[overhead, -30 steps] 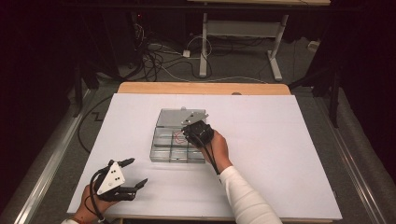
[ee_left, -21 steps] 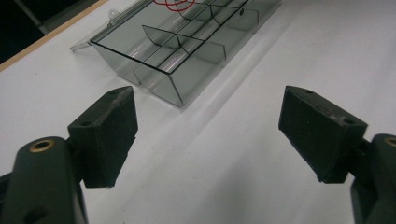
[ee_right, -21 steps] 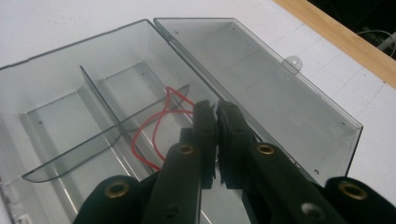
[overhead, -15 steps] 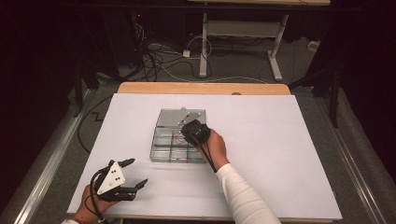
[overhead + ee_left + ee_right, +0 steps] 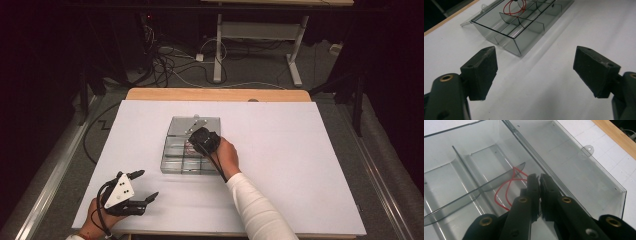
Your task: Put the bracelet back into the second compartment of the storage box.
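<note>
Right gripper [image 5: 539, 178] closed inside clear compartment box [image 5: 172, 166], pinching red wire [image 5: 506, 186]. Left gripper [image 5: 536, 72] wide open, empty, above white surface [image 5: 300, 150].

The high view looks forward and down from above your side of the tabletop [image 5: 300, 150], taking in its whole white surface; your forearms enter at 6 o'clock. The left tool [image 5: 534, 72] view sits low and close over the tabletop, facing the clear compartment box [image 5: 524, 25] at 12 o'clock. The right tool [image 5: 539, 185] view looks steeply down into that box [image 5: 574, 170] from very near. All three views share the box [image 5: 192, 145] and its red wire loop [image 5: 506, 187].
</note>
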A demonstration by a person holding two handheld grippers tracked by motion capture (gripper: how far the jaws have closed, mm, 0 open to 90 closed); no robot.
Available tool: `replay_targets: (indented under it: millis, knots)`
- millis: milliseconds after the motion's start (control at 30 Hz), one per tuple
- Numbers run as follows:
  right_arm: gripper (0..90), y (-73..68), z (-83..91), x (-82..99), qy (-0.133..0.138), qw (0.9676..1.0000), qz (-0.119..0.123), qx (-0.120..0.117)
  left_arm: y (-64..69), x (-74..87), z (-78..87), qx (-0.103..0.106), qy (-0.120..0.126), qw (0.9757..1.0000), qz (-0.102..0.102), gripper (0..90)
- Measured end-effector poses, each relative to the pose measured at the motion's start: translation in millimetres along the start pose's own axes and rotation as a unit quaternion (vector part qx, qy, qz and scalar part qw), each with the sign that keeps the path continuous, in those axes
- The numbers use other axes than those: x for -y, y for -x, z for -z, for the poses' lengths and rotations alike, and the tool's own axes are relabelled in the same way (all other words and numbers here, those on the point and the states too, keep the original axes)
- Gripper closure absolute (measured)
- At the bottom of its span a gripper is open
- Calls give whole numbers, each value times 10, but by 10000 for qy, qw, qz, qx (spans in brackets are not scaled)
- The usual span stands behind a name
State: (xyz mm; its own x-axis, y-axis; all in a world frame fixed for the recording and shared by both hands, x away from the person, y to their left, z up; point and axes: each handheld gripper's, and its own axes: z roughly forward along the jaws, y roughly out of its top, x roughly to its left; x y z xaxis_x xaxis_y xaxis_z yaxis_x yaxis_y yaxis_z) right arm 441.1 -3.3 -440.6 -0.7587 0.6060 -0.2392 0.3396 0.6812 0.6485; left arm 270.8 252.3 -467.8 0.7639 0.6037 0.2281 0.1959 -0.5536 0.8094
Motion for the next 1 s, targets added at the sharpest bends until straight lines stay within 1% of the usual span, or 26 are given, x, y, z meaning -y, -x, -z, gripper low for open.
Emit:
replay_targets:
  millis: [33, 67, 133, 200, 333, 433, 467, 667, 733, 800, 867, 933, 967, 1000]
  knots:
    - [874, 2, -3, -2, 3, 10000, -26, 14, 1, -1, 0, 3, 1, 10000, 2, 190]
    - [847, 8, -10, -1, -10, 10000, -51, 26, 1, -1, 0, 1, 1, 10000, -1, 190]
    - [836, 14, -18, 2, -10, 10000, -59, 31, 1, 0, -1, 6, 14, 10000, 18, 190]
    - [805, 18, -42, 8, -79, 10000, -34, -3, 0, 0, 4, 1, 17, 10000, 13, 190]
    - [779, 7, -28, 4, 18, 10000, -58, -51, -2, 2, 12, -8, 38, 10000, 32, 190]
    - [772, 1, -7, -4, 28, 10000, -62, -18, -2, 3, 12, -5, 29, 10000, 28, 190]
    - [764, 10, 14, -5, 118, 9999, -77, -19, 0, 5, 12, -4, 25, 10000, 22, 190]
    - [739, 30, 79, 3, 215, 9997, -135, -3, -3, 8, 13, -19, 8, 10000, 24, 190]
    - [722, 33, 126, 8, 303, 9994, -142, -26, -3, 9, 16, -31, 0, 10000, 26, 190]
    - [700, 34, 173, 14, 407, 9989, -200, -86, -6, 11, 17, -36, 2, 10000, 22, 190]
    - [654, 42, 235, 15, 497, 9986, -166, -69, -13, 15, 16, -43, 2, 10000, 45, 190]
    - [650, 47, 262, 13, 535, 9984, -163, -63, -13, 16, 13, -53, -15, 10000, 60, 190]
    - [643, 49, 292, 10, 626, 9978, -199, -53, -10, 15, 12, -53, -14, 10000, 56, 190]
    - [636, 53, 309, 11, 657, 9977, -186, -39, -7, 11, 15, -57, -35, 10000, 26, 190]
